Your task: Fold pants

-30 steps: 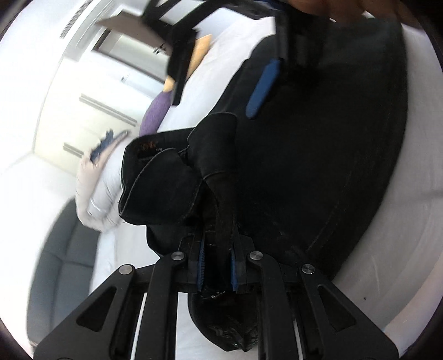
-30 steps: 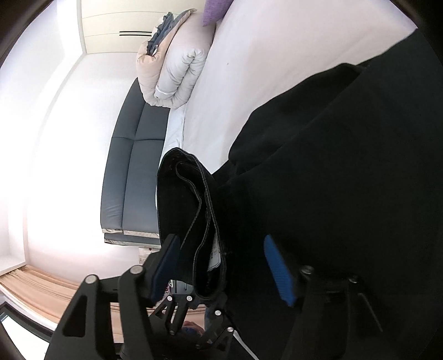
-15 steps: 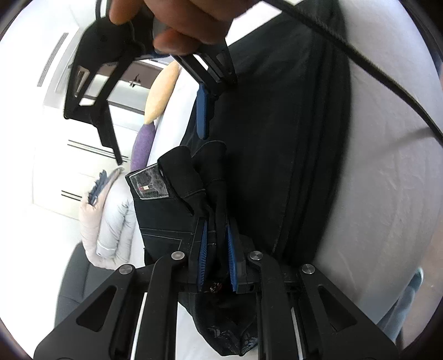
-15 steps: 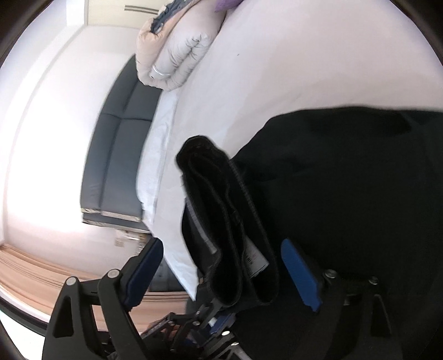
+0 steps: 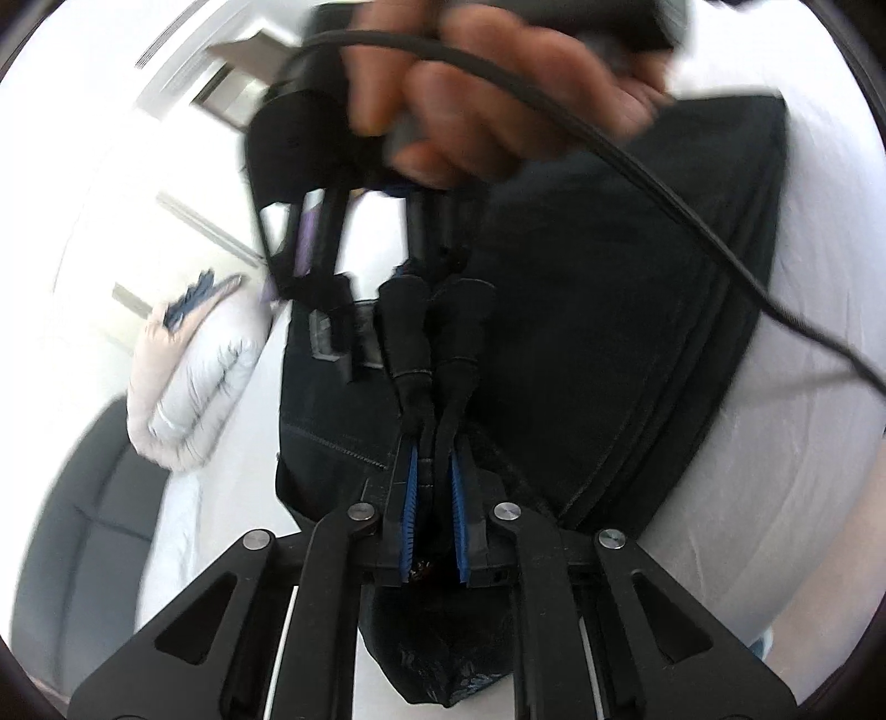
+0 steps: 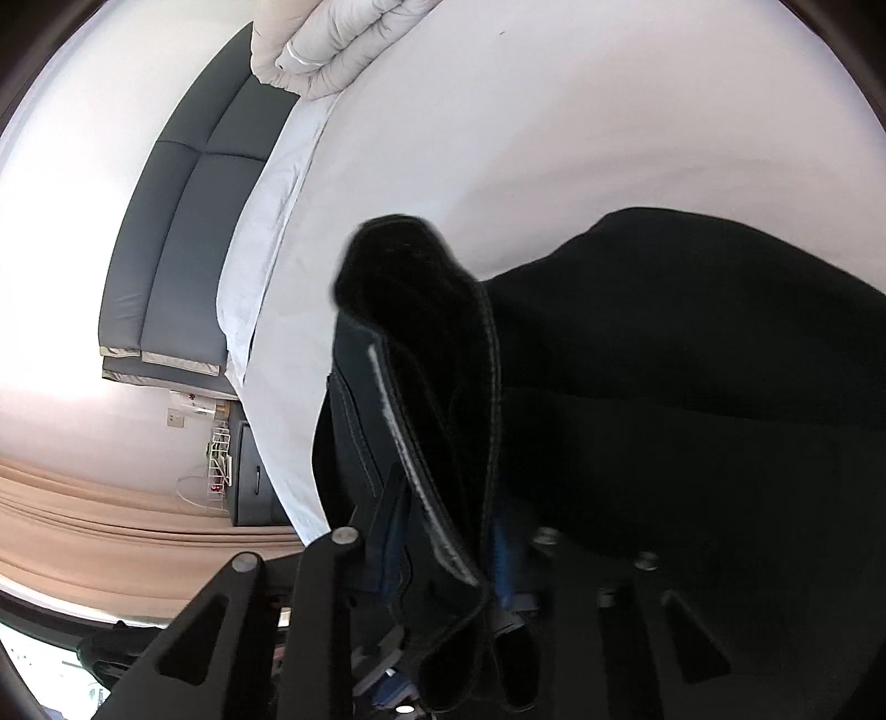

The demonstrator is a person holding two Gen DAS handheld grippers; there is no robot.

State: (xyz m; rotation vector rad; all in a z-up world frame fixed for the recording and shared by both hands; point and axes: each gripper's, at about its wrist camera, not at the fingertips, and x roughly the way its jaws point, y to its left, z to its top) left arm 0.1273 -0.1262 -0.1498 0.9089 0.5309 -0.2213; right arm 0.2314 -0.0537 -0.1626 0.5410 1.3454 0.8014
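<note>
The black pants [image 5: 609, 343] lie spread on the white bed [image 5: 786, 443], their waistband bunched and lifted. My left gripper [image 5: 433, 482] is shut on the doubled waistband fold, blue pads pressed to the cloth. In the left wrist view the right gripper [image 5: 421, 266] comes down from above, held by a hand, onto the same waistband a little farther along. In the right wrist view my right gripper [image 6: 443, 548] is shut on the waistband [image 6: 437, 421], with its white inner label showing. The black pants [image 6: 692, 387] fill the right side.
A rolled white duvet [image 5: 188, 387] lies at the bed's head, also in the right wrist view [image 6: 332, 50]. A grey sofa [image 6: 177, 260] stands beside the bed. A black cable [image 5: 692, 210] hangs across the left wrist view. White sheet [image 6: 498, 138] spreads beyond the pants.
My right gripper has closed from wide open onto the waistband. It has moved in close above my left gripper, which has kept its hold.
</note>
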